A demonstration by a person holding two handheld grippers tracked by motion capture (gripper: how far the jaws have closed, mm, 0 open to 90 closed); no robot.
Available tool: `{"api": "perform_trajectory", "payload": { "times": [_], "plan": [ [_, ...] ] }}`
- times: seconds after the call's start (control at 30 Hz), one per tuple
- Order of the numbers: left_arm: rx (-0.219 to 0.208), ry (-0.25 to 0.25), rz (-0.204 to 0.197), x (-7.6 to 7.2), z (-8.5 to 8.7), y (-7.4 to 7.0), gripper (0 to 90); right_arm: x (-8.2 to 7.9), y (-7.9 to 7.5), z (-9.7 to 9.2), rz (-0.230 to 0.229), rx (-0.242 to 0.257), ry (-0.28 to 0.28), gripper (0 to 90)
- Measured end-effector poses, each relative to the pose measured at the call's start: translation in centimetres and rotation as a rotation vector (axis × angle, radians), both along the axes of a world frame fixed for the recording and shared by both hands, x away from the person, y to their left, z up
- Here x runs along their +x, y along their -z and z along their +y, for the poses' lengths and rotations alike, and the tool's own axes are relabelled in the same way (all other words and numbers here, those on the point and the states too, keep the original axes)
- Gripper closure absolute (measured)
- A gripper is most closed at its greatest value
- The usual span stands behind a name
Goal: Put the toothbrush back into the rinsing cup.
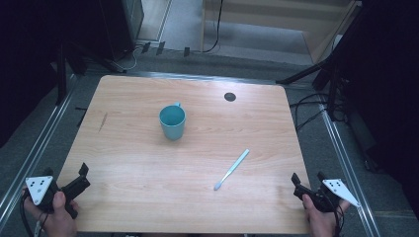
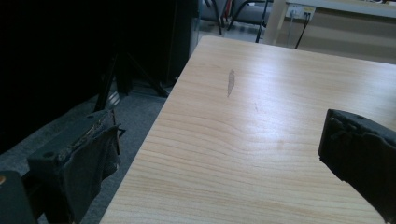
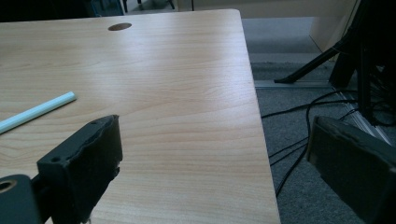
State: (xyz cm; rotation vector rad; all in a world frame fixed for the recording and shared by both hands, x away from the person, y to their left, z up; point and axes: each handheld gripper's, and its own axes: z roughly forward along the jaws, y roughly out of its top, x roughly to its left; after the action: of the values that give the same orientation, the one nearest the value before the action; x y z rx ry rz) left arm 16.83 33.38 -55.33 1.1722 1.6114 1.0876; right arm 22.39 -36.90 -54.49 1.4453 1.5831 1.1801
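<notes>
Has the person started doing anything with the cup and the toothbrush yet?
Nothing looks done. The teal cup stands upright alone mid-table, and the toothbrush lies flat, apart from it. Nothing is in hand: the left gripper and right gripper sit at the table's near corners, jaws open and empty. So whatever is meant for the cup and toothbrush is all still left.

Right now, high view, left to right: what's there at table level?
left gripper → teal mug → light blue toothbrush → right gripper. Dark round hole in the table sits at about the toothbrush's x, so left unordered.
</notes>
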Motion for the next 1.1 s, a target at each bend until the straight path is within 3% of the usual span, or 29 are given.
{"api": "perform_trajectory", "payload": {
  "times": [0.17,0.27,0.37,0.4,0.47,0.6,0.67,0.7,0.8,0.9,0.97,1.0,1.1],
  "plan": [
    [0.004,0.002,-0.016,-0.2,0.0,0.0,0.0,-0.1,0.0,0.1,-0.002,-0.005,0.004,7.4],
    [0.020,-0.002,-0.010,-0.1,-0.2,0.0,0.0,-0.1,0.0,0.0,-0.007,-0.001,0.003,14.4],
    [0.004,0.010,0.004,0.1,0.0,0.0,0.0,-0.2,0.0,-0.1,-0.017,0.018,0.011,21.8],
    [-0.025,0.029,0.005,0.2,0.3,0.0,0.0,-0.2,0.0,-0.1,-0.022,0.013,0.014,28.3],
    [-0.036,0.037,-0.004,0.1,0.4,0.0,0.0,-0.3,0.0,-0.1,-0.032,0.021,0.002,39.8],
    [-0.012,0.052,0.002,0.2,0.2,0.0,0.0,-0.2,-0.2,-0.2,-0.016,0.024,-0.016,61.1],
    [0.000,0.055,0.005,0.2,0.1,0.0,0.0,-0.1,-0.2,-0.2,0.001,0.017,-0.008,65.1],
    [0.012,0.058,0.004,0.2,-0.1,0.0,0.0,0.3,-0.3,-0.1,0.032,0.004,-0.004,78.1],
    [0.018,0.067,0.007,0.2,-0.1,-0.1,0.0,0.5,-0.7,0.3,0.047,-0.040,-0.045,89.4],
    [0.020,0.069,0.005,0.2,-0.1,0.0,0.0,0.8,-1.3,0.8,0.056,-0.051,-0.137,90.0],
    [0.023,0.071,0.006,0.2,-0.1,-0.1,0.0,0.9,-1.5,1.1,0.063,-0.066,-0.155,90.0],
    [0.025,0.071,0.005,0.2,-0.2,-0.1,0.0,1.2,-1.8,1.9,0.091,-0.098,-0.205,90.0],
    [0.022,0.077,0.006,0.2,-0.2,-0.1,0.0,2.0,-2.4,3.1,0.129,-0.158,-0.263,90.0]
  ]
}}
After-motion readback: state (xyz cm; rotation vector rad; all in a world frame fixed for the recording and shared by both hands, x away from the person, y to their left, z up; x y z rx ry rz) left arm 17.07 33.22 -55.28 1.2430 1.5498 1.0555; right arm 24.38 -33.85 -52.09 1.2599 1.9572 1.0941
